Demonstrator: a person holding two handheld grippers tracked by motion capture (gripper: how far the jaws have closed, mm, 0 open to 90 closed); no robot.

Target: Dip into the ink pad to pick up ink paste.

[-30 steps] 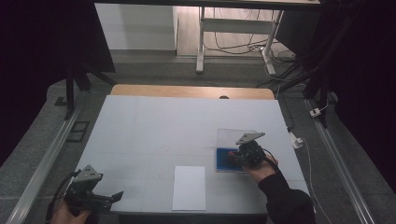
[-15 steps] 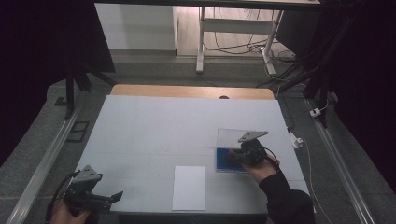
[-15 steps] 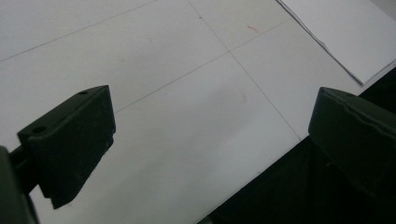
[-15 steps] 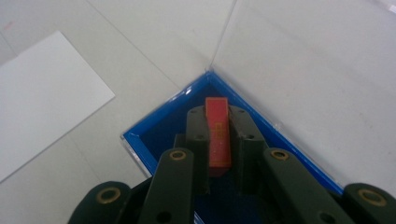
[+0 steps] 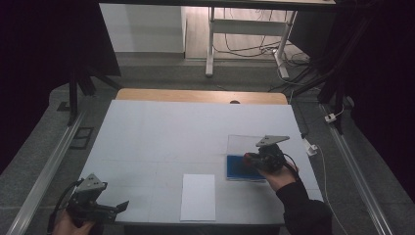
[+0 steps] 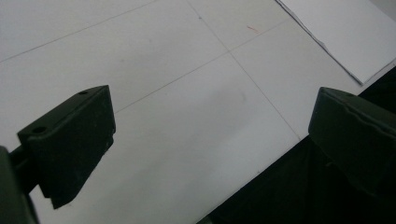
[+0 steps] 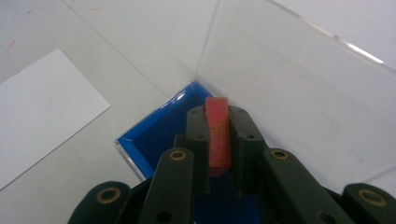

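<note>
A: The right gripper (image 7: 218, 140) has its jaws pinched on a thin red piece (image 7: 218, 133), over the blue tray (image 5: 241, 167) near the worktop's right edge.

B: Risk?

A: It's held edge-on and could twist or slip; the clear lid (image 7: 299, 88) beside it, possibly upright, could get knocked.

B: And the left gripper (image 5: 110, 209)?

A: Jaws wide apart, holding nothing, at the near left corner, left of the white sheet (image 5: 198, 197).

It looked like a lab: a white gridded bench (image 5: 161, 137) (dark curtains (image 5: 44, 39) around), floor rails (image 5: 44, 171), and loose cables (image 5: 254, 49) behind.
</note>
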